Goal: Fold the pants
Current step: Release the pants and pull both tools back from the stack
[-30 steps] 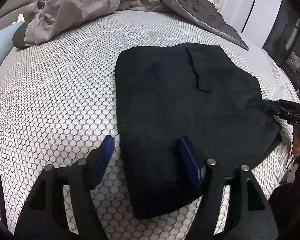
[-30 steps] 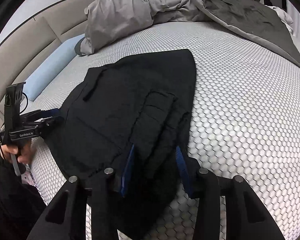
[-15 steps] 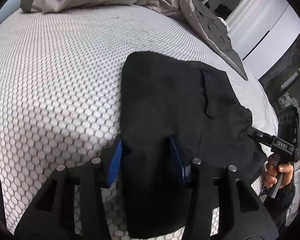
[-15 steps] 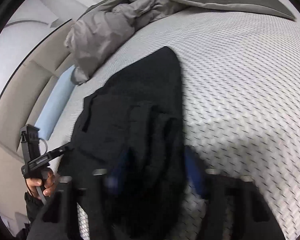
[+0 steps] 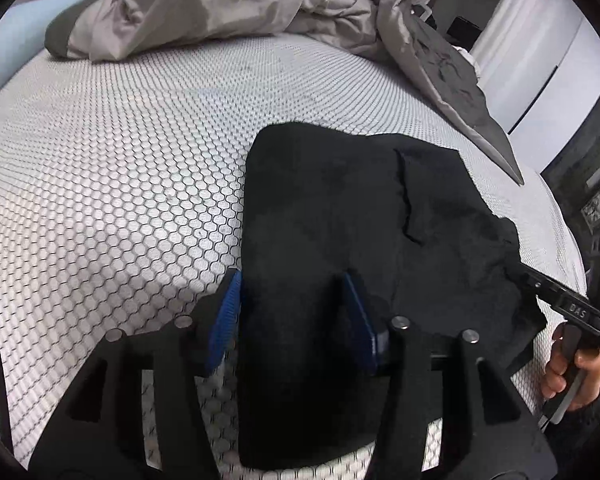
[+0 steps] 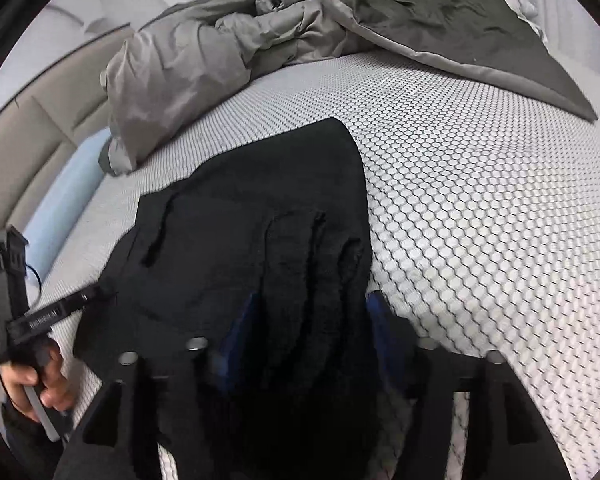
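Observation:
Black pants (image 5: 360, 208) lie folded on the honeycomb-patterned mattress (image 5: 120, 200). My left gripper (image 5: 292, 312) stands over their near left edge. One blue pad (image 5: 226, 312) is at the cloth's edge and the other rests on the cloth. Its jaws are opening with cloth lying flat between them. In the right wrist view the pants (image 6: 260, 220) run under my right gripper (image 6: 310, 328). Its jaws are also opening, with rumpled cloth between the pads and no squeeze that I can see. Each view shows the other tool at the pants' far corner.
A crumpled grey duvet (image 5: 220, 4) is heaped along the back of the bed. A pale blue pillow (image 6: 68, 200) lies by the beige headboard (image 6: 28, 128). A hand (image 5: 572, 364) grips the right tool at the bed's right edge. White wardrobe doors (image 5: 540, 60) stand behind.
The left gripper slid onto the pants' edge and its pads drew closer together than a second ago. The right gripper's pads have spread wider around the cloth. Both views have rolled.

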A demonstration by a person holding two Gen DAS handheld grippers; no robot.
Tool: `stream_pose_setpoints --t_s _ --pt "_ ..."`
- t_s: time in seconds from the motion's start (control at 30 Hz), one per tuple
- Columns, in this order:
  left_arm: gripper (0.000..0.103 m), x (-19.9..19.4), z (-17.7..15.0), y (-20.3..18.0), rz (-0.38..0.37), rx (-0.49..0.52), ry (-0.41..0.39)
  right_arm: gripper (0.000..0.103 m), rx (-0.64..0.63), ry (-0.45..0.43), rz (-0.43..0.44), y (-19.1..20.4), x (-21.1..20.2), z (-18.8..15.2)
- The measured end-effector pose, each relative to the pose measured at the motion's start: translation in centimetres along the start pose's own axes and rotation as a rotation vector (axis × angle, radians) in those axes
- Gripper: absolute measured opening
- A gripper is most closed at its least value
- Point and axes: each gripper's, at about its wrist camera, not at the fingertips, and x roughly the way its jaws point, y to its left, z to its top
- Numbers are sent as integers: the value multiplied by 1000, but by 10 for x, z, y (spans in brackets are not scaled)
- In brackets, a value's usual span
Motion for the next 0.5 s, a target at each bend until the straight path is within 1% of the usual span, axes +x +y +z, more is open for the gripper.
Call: stream_pose_setpoints --t_s 0.03,0.07,0.1,0.13,0.17,0.2,0.23,0.27,0.33,0.37,0.43,0.5 --pt "59 -10 -4 -3 8 7 -33 71 -9 -9 -4 -1 -5 -3" --pt "65 -21 -10 -4 14 14 -63 78 -18 -23 -14 0 -10 -6" --pt "74 -32 -16 -8 19 23 -91 91 -29 -45 -36 3 -16 -9" --pt "76 -44 -24 -14 25 34 -126 95 -40 -79 -62 6 -24 -15" --pt "82 -59 -32 -19 34 53 -169 101 -50 -122 -79 8 -33 -20" --pt "85 -69 -37 -24 43 72 -198 103 -53 -150 -82 10 -37 -23" --pt "85 -78 -41 -29 54 88 -222 103 -55 -169 -75 11 -42 -27" --pt "85 -89 -45 -36 69 112 -259 103 -55 -174 -64 12 -47 -31" --pt "92 -103 -52 -45 88 142 -310 103 -58 -169 -28 16 -51 -36" --pt "101 -108 -57 -48 99 154 -332 103 -64 -170 -12 18 -53 -39" --pt "102 -115 -65 -52 100 156 -354 103 -79 -174 -10 20 -56 -44" --pt "102 -122 -76 -55 92 154 -347 103 -105 -158 -20 24 -55 -48"
